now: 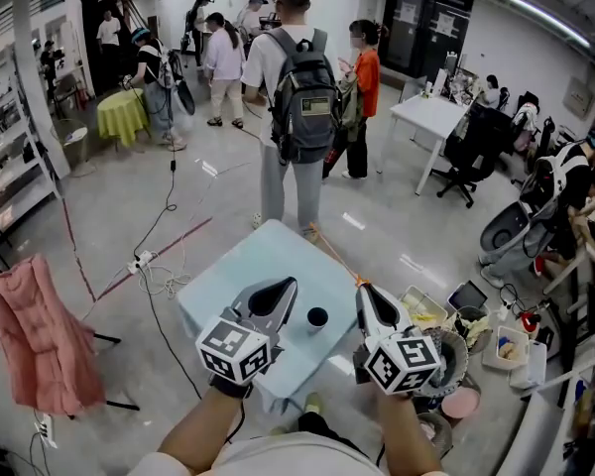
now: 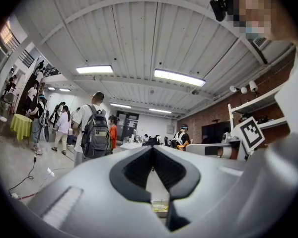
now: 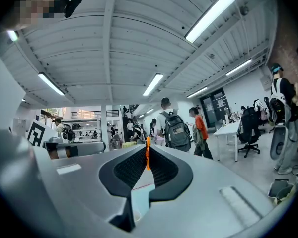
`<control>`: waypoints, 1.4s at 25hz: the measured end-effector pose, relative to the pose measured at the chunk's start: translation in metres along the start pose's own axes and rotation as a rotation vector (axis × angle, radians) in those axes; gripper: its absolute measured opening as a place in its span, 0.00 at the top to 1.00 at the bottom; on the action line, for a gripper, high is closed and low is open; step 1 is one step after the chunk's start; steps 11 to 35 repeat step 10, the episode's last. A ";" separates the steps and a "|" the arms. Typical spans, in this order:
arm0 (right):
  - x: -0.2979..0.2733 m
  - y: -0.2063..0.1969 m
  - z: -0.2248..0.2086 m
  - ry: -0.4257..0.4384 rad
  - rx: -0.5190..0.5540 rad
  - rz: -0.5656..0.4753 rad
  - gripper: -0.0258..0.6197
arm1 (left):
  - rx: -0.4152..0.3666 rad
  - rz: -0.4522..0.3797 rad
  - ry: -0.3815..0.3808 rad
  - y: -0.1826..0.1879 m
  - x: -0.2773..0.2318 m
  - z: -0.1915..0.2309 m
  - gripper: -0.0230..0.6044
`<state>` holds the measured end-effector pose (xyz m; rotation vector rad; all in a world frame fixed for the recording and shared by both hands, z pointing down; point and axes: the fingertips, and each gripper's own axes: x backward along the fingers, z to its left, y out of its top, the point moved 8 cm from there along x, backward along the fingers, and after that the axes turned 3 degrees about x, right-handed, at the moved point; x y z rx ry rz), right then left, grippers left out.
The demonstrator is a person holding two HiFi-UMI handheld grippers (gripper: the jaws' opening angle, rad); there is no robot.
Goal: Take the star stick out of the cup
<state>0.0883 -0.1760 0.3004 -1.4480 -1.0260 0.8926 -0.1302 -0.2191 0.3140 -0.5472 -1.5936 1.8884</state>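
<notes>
The star stick [image 3: 147, 155] is, as I judge it, the thin orange rod that stands between the tips of the right tongs [image 1: 363, 288]. The right tongs are closed on its near end, with no open gap left at the tips. In the head view the rod goes on from those tips in one straight line, away from me, over the far right edge of the tabletop [image 1: 248, 266]. So its long axis continues the line of the tongs themselves. From the right gripper view it looks therefore very short, only a bright orange strip. It is slim and straight. The star itself I cannot make out in any view, because the far end is too small.

The cup [image 1: 317, 317] is dark and small. It stands upright on the pale blue tabletop between the two tongs, to the left of the right tongs and nearer to me than their tips. Nothing rises from its mouth, and the rod does not touch it, so I judge the stick to be out of the cup.

The left tongs [image 1: 292, 284] have their tips together and hold nothing. They hover over the tabletop just left of the cup. The right hand has the stick, so any further carrying belongs to it
</notes>
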 end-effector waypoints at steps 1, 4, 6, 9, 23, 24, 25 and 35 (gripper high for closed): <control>0.000 -0.001 -0.001 -0.001 0.000 0.000 0.92 | 0.000 0.000 0.000 -0.001 -0.001 -0.001 0.96; 0.003 -0.003 -0.002 -0.002 0.000 -0.002 0.92 | 0.001 0.001 -0.002 -0.004 -0.002 -0.002 0.96; 0.004 -0.003 -0.003 -0.002 0.001 -0.002 0.92 | 0.001 0.002 -0.002 -0.005 -0.003 -0.004 0.95; 0.005 -0.001 -0.003 -0.003 0.003 0.000 0.92 | 0.001 0.004 -0.002 -0.003 -0.003 -0.006 0.95; 0.005 0.000 -0.003 -0.003 0.004 0.000 0.92 | 0.000 0.004 -0.002 -0.003 -0.003 -0.006 0.95; 0.005 0.000 -0.003 -0.003 0.004 0.000 0.92 | 0.000 0.004 -0.002 -0.003 -0.003 -0.006 0.95; 0.005 0.000 -0.003 -0.003 0.004 0.000 0.92 | 0.000 0.004 -0.002 -0.003 -0.003 -0.006 0.95; 0.005 0.000 -0.003 -0.003 0.004 0.000 0.92 | 0.000 0.004 -0.002 -0.003 -0.003 -0.006 0.95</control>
